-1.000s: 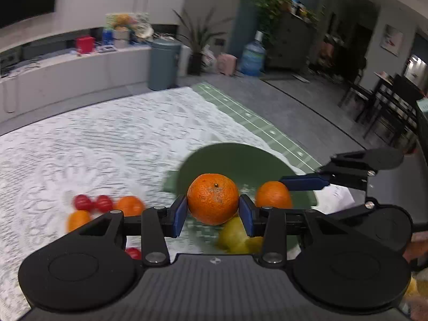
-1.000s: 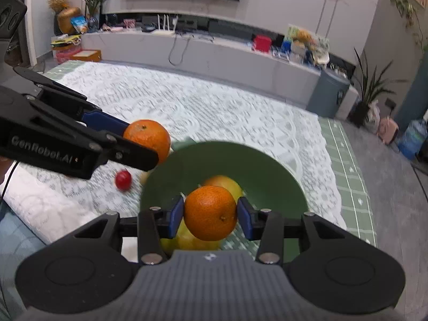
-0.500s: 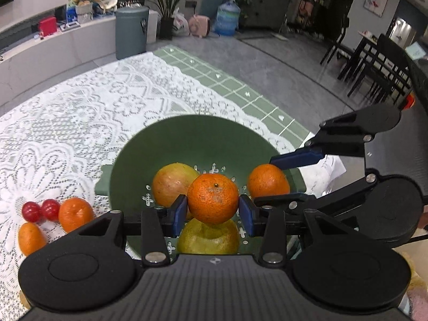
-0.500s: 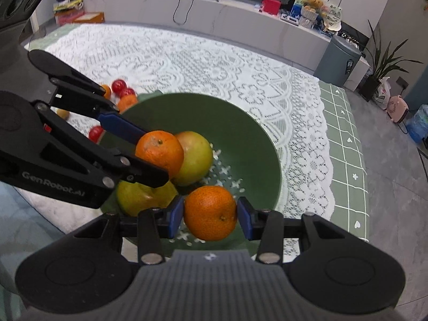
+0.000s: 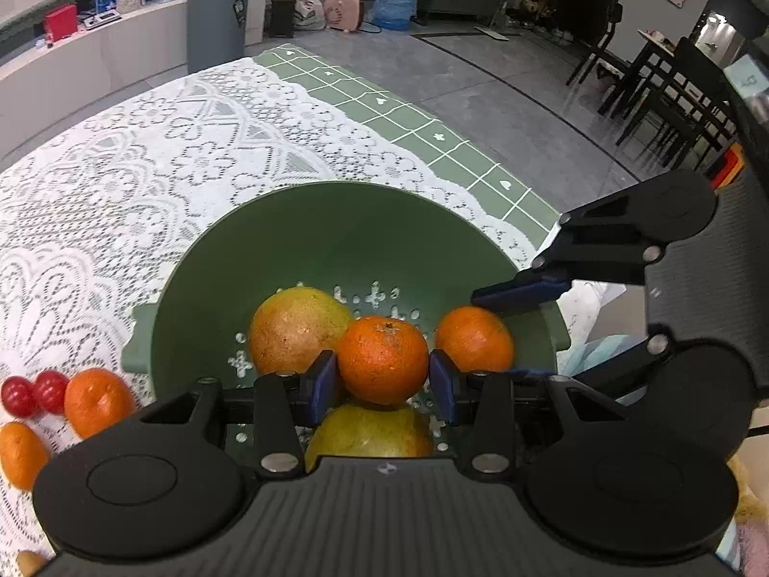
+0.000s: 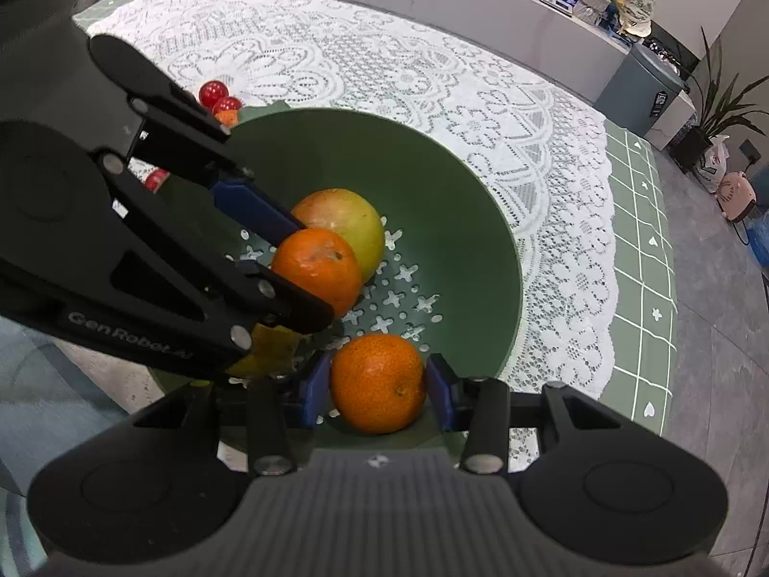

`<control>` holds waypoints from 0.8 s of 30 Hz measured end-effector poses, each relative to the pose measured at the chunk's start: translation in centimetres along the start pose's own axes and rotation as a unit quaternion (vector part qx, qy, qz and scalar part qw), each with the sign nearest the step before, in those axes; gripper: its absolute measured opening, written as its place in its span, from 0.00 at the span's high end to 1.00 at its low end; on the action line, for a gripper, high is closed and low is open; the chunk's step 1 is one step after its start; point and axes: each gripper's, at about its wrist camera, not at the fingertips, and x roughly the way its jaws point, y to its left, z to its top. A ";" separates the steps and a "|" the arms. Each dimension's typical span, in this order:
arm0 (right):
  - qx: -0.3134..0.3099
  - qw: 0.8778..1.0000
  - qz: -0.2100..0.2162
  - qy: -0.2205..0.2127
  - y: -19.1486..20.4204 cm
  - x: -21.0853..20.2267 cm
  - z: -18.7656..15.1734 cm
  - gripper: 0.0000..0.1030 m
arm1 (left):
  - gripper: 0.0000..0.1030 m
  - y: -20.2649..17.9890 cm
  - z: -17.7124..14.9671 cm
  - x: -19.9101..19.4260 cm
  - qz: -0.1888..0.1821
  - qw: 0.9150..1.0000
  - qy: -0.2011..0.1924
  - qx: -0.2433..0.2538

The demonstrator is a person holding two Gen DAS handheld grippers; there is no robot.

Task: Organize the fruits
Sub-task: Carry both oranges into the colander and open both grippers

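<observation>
Dropped lower and tipped steeper toward the green colander [image 5: 336,240] since the earlier frames, with both loads now down inside the rim rather than above it. Left gripper [image 5: 382,382] with fingers clamped on a tangerine [image 5: 382,360], hanging just over a yellow-green fruit [image 5: 370,432] at 6 o'clock of the bowl floor and beside a larger red-yellow fruit [image 5: 298,327] at 9 o'clock of it. Right gripper [image 6: 377,387] with fingers clamped on a second tangerine [image 6: 377,382], close over the near wall at the 6 o'clock edge of its own view. Round fruit, so no long axis to mind; perforated floor straight below both pairs of fingers, probably only a release needed. Left view alone: loose tangerines [image 5: 96,401] and cherry tomatoes [image 5: 33,392] on the lace-covered table [image 5: 144,154], at 9 o'clock of the colander. Right view alone: bare floor [image 6: 399,298] beyond the held tangerine.
</observation>
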 end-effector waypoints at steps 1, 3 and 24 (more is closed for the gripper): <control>-0.001 1.000 0.000 0.002 0.0 0.1 0.1 0.60 | 0.54 0.0 0.1 0.0 -0.002 1.000 -0.001 -0.001; -0.004 1.000 0.001 0.006 0.1 0.5 0.3 0.60 | 0.54 -0.1 0.3 0.0 -0.001 1.000 -0.005 0.001; -0.053 0.998 0.022 0.038 0.9 0.9 0.5 0.59 | 0.47 0.3 0.1 0.3 -0.021 0.999 0.043 -0.011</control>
